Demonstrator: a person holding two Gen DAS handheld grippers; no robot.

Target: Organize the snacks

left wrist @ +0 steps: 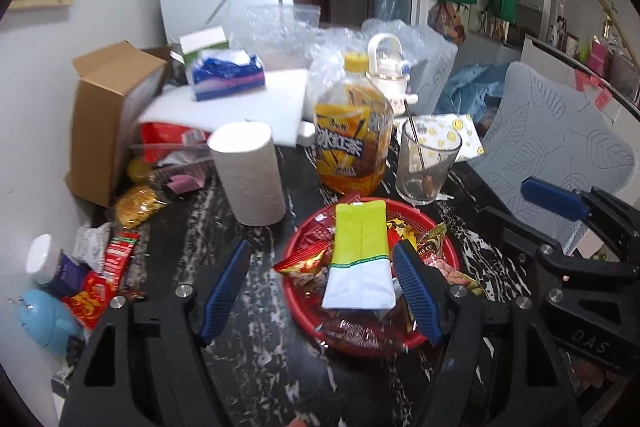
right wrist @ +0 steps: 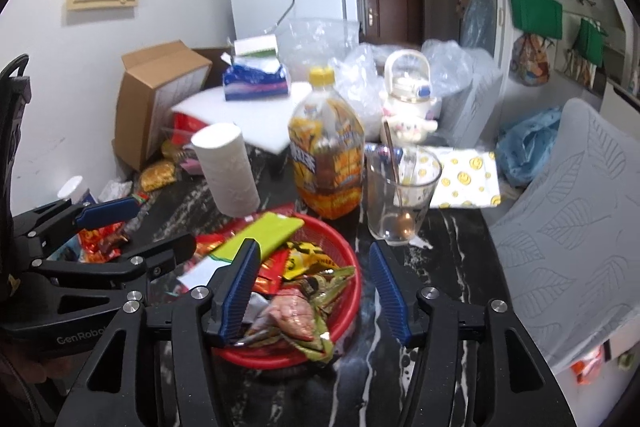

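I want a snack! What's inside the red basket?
The red basket holds a yellow-green and white packet lying on top of red and orange snack packets. Whatever sits under that pile is covered, so it can't be seen.

Even indoor light, heavy fisheye bend, some smear on the left side

Both views look lit by soft, flat room light, no hard shadows anywhere. The black marble table (left wrist: 256,367) picks up pale streaky reflections, and the glass (right wrist: 402,195) and tea bottle (left wrist: 352,143) catch small highlights. Corners go fully black from the lens circle, and walls and doorframes bow outward near the edges. The cardboard box (left wrist: 108,115) and tissue pack (left wrist: 228,75) look smeared, probably motion blur. Far background is soft and a bit washed out.
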